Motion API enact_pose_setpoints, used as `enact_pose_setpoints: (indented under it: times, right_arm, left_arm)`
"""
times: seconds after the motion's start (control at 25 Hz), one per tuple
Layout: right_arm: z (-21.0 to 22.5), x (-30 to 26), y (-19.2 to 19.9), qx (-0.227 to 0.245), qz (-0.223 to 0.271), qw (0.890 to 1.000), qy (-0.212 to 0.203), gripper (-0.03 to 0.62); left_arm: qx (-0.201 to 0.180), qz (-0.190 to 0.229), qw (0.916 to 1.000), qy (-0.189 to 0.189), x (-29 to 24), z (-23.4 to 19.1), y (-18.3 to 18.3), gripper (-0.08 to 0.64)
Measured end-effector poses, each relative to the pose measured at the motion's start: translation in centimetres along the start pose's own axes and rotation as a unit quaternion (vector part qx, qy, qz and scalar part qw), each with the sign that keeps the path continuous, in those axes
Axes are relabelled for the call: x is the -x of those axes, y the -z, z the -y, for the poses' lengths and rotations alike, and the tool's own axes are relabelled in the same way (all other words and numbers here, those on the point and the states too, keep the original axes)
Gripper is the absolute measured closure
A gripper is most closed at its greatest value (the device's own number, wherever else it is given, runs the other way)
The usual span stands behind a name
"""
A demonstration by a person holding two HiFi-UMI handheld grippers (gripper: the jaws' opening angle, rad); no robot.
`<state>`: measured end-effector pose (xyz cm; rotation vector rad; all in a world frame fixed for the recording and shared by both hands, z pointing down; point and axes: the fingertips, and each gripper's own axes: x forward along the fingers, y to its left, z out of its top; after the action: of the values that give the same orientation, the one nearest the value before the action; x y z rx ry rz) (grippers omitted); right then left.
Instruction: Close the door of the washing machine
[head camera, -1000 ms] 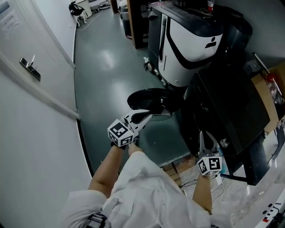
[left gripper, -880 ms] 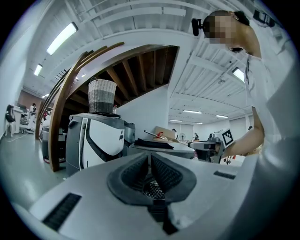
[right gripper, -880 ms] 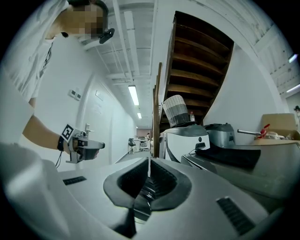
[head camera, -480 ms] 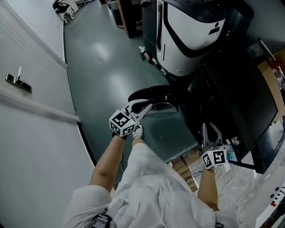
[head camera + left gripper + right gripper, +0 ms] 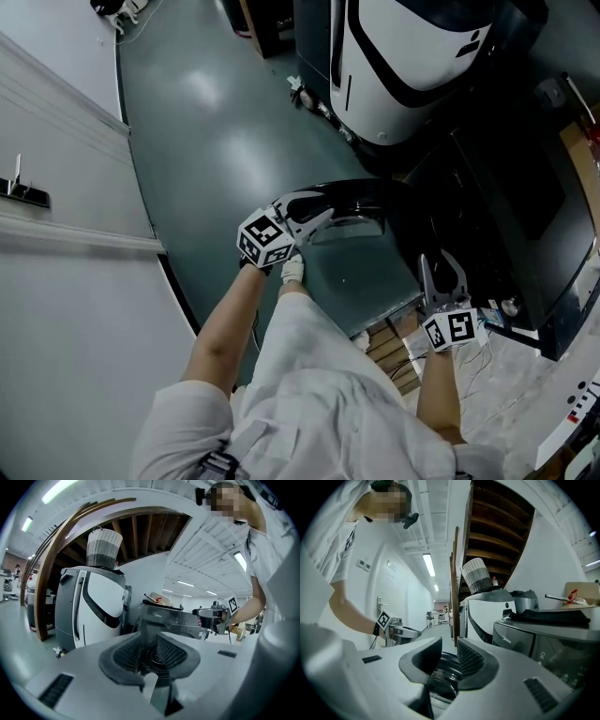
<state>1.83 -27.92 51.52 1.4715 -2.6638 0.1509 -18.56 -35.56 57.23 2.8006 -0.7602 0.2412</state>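
Fingers (image 5: 174, 652) of the left gripper (image 5: 315, 216): a little apart, having just been opening; we see the dark rim of the door low in the gap between them, and we cannot tell whether either pad touches it. Fingers (image 5: 474, 660) of the right gripper (image 5: 442, 270): likewise parted by a narrow gap, pinching nothing, with the glossy black door showing farther off through that gap. Door (image 5: 361, 195): round, black, swung out from the washing machine (image 5: 506, 187) and hanging open above the green floor (image 5: 216, 122); in the head view the left gripper's tips lie at its outer rim. Washing machine: dark-fronted, standing along the floor's right edge, with the right gripper held just before its front, well apart from the left one. White-and-black appliance (image 5: 403, 47): we list it beside the washing machine, farther along the same edge, a woven basket (image 5: 104, 548) on its top. White wall (image 5: 66, 309): bounds the floor's left edge and carries a metal handle (image 5: 21, 189). Cardboard (image 5: 382, 349): we note it on the floor below the door, near the person's white garment (image 5: 309, 375).
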Motion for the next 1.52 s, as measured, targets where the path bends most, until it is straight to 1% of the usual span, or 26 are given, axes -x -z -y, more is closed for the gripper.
enact_pose_setpoints:
  times: [0.08,0.12,0.24,0.32,0.44,0.52,0.72,0.8,0.84,0.96,1.12,1.28,1.52]
  right_arm:
    - [0.1,-1.0,0.2,-0.002,-0.002,1.000,0.002,0.476]
    - [0.2,-1.4,0.4,-0.005,-0.002,1.000,0.003,0.474]
    - [-0.1,-2.2,0.9,-0.009,-0.006,1.000,0.004,0.474]
    - [-0.3,-2.6,1.2,-0.011,-0.009,1.000,0.003,0.474]
    - [-0.2,-2.4,1.8,-0.017,-0.015,1.000,0.003,0.474]
    - [-0.2,-2.3,2.0,-0.018,-0.017,1.000,0.003,0.474]
    - [-0.2,-1.5,2.1,-0.019,-0.023,1.000,0.007,0.474]
    - [-0.1,-1.4,1.9,-0.017,-0.020,1.000,0.009,0.474]
    - [-0.1,-1.4,1.9,-0.016,-0.019,1.000,0.009,0.474]
    - [-0.3,-0.9,2.1,-0.015,-0.021,1.000,0.008,0.474]
    - [-0.6,0.1,2.2,-0.014,-0.022,1.000,0.003,0.474]
    - [-0.3,1.6,2.4,-0.017,-0.023,1.000,0.007,0.474]
    - [0.0,4.1,2.5,-0.020,-0.022,1.000,0.003,0.474]
  left_arm:
    - [-0.001,-0.014,0.9999,0.001,-0.6,-1.1,1.2,0.425]
    - [-0.005,-0.023,0.9997,0.001,-0.9,-1.8,1.8,0.385]
    - [-0.025,-0.064,0.9976,-0.009,-1.7,-4.0,3.9,0.294]
    - [-0.040,-0.092,0.9948,-0.017,-2.3,-5.5,5.2,0.262]
    - [-0.056,-0.132,0.9896,-0.012,-3.5,-6.4,7.0,0.245]
    - [-0.059,-0.155,0.9862,-0.005,-4.1,-6.5,8.3,0.245]
    - [-0.061,-0.193,0.9793,0.001,-4.7,-6.5,10.6,0.244]
    - [-0.065,-0.199,0.9779,0.000,-5.1,-6.5,10.9,0.239]
    - [-0.064,-0.197,0.9782,-0.004,-5.3,-6.4,10.9,0.225]
    - [-0.039,-0.182,0.9822,-0.021,-5.4,-6.1,10.8,0.208]
    - [-0.030,-0.189,0.9812,-0.027,-5.2,-5.2,11.1,0.206]
    - [-0.025,-0.196,0.9799,-0.029,-5.0,-3.6,11.6,0.207]
    - [-0.003,-0.196,0.9797,-0.042,-4.6,-0.3,12.0,0.207]
